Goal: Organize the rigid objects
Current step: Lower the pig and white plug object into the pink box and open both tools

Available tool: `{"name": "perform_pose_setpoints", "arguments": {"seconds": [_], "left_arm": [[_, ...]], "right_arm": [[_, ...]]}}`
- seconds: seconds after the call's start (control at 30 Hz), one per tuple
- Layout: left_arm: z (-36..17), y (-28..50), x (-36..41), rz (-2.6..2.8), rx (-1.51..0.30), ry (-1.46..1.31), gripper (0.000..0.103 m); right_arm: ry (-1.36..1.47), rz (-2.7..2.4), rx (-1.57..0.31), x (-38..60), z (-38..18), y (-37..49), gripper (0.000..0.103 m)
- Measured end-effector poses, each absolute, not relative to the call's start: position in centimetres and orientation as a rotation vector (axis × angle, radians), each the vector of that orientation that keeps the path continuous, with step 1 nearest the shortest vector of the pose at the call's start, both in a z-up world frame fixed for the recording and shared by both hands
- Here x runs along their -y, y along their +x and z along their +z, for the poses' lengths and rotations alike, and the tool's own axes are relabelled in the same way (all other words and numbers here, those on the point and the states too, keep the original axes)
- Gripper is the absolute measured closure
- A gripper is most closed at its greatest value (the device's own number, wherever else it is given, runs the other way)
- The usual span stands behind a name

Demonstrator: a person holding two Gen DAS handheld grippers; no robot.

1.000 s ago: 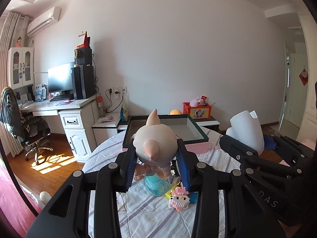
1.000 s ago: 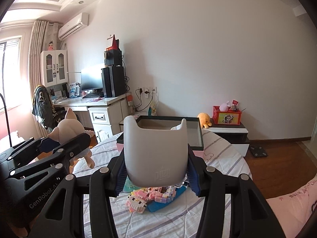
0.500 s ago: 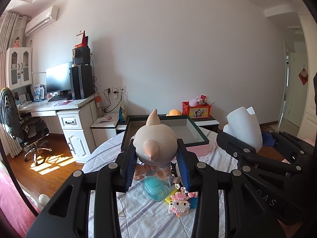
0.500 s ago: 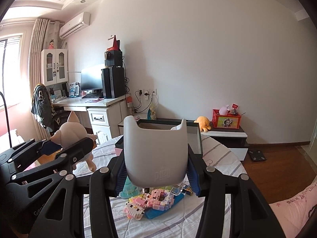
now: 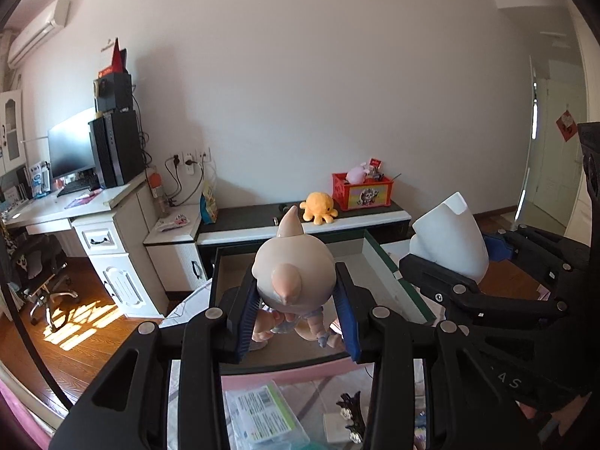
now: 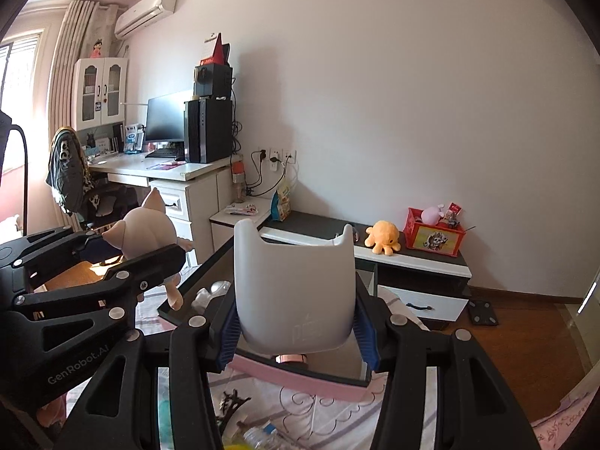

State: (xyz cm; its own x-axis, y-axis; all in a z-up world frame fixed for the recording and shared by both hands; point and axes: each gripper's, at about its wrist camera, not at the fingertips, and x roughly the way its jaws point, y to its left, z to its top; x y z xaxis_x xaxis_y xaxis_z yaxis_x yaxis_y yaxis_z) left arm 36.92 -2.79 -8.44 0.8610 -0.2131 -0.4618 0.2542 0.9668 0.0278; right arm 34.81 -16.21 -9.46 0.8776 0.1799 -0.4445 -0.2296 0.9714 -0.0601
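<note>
The left gripper (image 5: 296, 307) pinches a smooth pale-pink pig-eared plastic figurine (image 5: 293, 275) above the dark-rimmed rectangular box (image 5: 390, 273), whose far half looks bare. At three o'clock, the right gripper (image 6: 296, 332) clamps a matte grey notched plastic shell (image 6: 294, 292). A printed plastic packet (image 5: 258, 412) lies at six o'clock.

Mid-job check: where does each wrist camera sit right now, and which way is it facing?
Left wrist: behind the left gripper, facing the box and far wall; it clamps the pig figure; right gripper alongside.
Right wrist: behind the right gripper, same heading, clamping the white holder.
Shared: box, orange octopus plush.
</note>
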Motion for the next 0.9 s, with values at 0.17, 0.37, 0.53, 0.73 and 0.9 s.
{"name": "perform_pose_setpoints", "arguments": {"seconds": [0.17, 0.37, 0.53, 0.73, 0.9], "left_arm": [[-11.8, 45.0, 4.1, -0.266, -0.626, 0.091, 0.065], [-17.0, 50.7, 5.4, -0.266, -0.815, 0.119, 0.065], [-18.7, 51.8, 5.8, -0.249, -0.872, 0.123, 0.064], [-17.7, 50.5, 5.5, -0.227, -0.832, 0.127, 0.042], [-14.3, 46.3, 4.2, -0.209, -0.703, 0.103, 0.014]], "right_arm": [[-0.120, 0.194, -0.584, 16.6, -13.2, 42.5, 0.050], [-0.113, 0.173, -0.753, 17.8, -18.1, 48.0, 0.050], [-0.125, 0.160, -0.823, 18.2, -19.6, 49.5, 0.050], [-0.072, 0.150, -0.841, 19.0, -19.8, 49.0, 0.045], [0.006, 0.143, -0.779, 20.3, -17.2, 46.0, 0.028]]}}
